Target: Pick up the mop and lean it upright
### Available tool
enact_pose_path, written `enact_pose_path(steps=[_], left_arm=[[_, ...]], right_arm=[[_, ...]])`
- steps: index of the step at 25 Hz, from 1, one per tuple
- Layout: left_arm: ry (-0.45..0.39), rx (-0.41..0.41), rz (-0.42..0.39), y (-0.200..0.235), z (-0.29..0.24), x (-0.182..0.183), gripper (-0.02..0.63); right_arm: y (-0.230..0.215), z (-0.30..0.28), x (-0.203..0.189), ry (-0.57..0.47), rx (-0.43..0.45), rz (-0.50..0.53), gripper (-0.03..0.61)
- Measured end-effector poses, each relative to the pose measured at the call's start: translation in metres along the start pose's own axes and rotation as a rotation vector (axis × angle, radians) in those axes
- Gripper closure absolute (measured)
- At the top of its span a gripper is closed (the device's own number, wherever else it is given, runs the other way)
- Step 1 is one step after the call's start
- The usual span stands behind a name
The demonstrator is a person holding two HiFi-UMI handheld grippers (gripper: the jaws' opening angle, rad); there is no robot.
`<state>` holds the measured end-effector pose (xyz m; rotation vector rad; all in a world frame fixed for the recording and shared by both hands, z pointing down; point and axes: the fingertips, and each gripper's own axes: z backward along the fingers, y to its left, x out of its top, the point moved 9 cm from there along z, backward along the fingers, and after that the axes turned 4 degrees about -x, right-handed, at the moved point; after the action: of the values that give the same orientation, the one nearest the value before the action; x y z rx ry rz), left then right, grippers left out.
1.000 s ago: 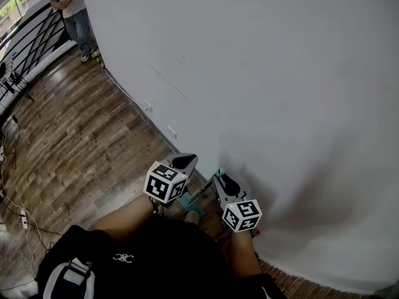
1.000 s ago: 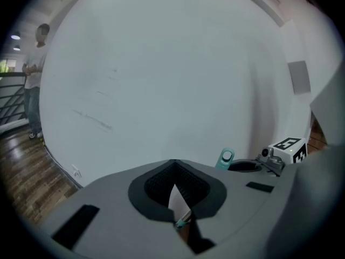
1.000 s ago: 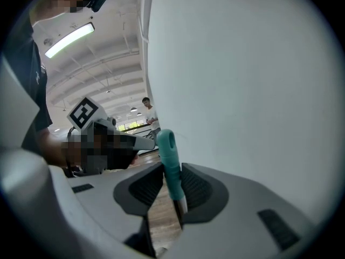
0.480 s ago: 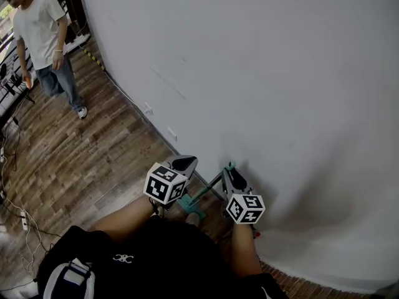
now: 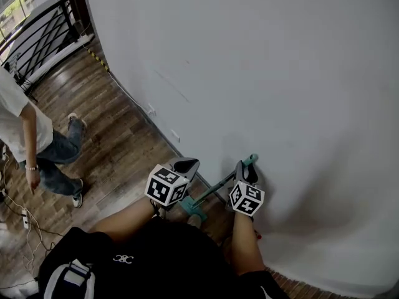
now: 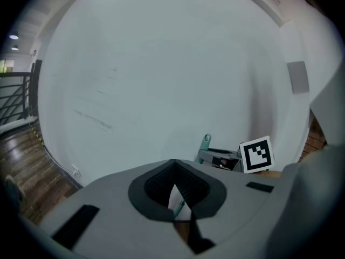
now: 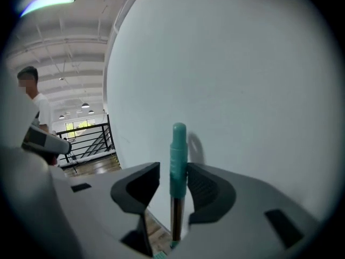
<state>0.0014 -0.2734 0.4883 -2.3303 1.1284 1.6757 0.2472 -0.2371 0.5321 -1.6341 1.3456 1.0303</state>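
Teal at its top, the mop (image 7: 178, 150) stands upright between the jaws of my right gripper (image 7: 172, 172), its tip close to the wall (image 7: 242, 90). Those jaws have just been opening; they're half apart, with a gap on one side. My left gripper (image 6: 173, 165) is closed on nothing. I judge this the release. Next I'd back the right gripper off without nudging the mop.

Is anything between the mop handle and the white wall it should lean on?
Nothing visible. The mop handle stands upright between the jaws of the right gripper, which have just been opening, and only bare white wall shows behind it, carrying its shadow. Whether it touches the wall yet, I cannot tell.
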Motion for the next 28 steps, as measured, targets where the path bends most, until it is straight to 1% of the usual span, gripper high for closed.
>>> enact_pose_path(steps=[2,3,11,12,13,14,15,16,23,28], left_arm=[[0.000,-0.001,0.003,0.003,-0.002,0.001,0.618],[-0.001,-0.002,0.004,0.005,-0.003,0.001,0.618],[-0.009,-0.024,0.005,0.006,-0.004,0.004,0.618],[-0.010,-0.027,0.004,0.006,-0.005,0.004,0.618],[-0.011,-0.030,0.003,0.007,-0.005,0.004,0.618],[-0.011,-0.033,0.002,0.007,-0.006,0.004,0.618],[-0.012,-0.035,0.000,0.008,-0.007,0.004,0.618],[-0.012,-0.037,-0.001,0.008,-0.007,0.005,0.618],[-0.005,-0.070,-0.014,0.007,-0.017,0.007,0.618],[0.006,-0.091,-0.025,0.004,-0.021,0.010,0.618]], right_arm=[[0.000,-0.002,-0.001,-0.006,-0.005,-0.021,0.346],[0.000,-0.002,-0.001,-0.008,-0.017,-0.027,0.327],[-0.005,0.028,0.006,-0.056,-0.109,-0.060,0.325],[-0.005,0.032,0.007,-0.062,-0.119,-0.062,0.351],[-0.004,0.038,0.008,-0.073,-0.127,-0.059,0.427],[-0.003,0.043,0.009,-0.086,-0.128,-0.053,0.532],[-0.001,0.048,0.011,-0.098,-0.122,-0.045,0.552],[0.001,0.053,0.014,-0.105,-0.111,-0.040,0.563],[0.020,0.076,0.029,-0.136,-0.051,-0.018,0.565],[0.024,0.094,0.026,-0.134,-0.069,-0.024,0.565]])
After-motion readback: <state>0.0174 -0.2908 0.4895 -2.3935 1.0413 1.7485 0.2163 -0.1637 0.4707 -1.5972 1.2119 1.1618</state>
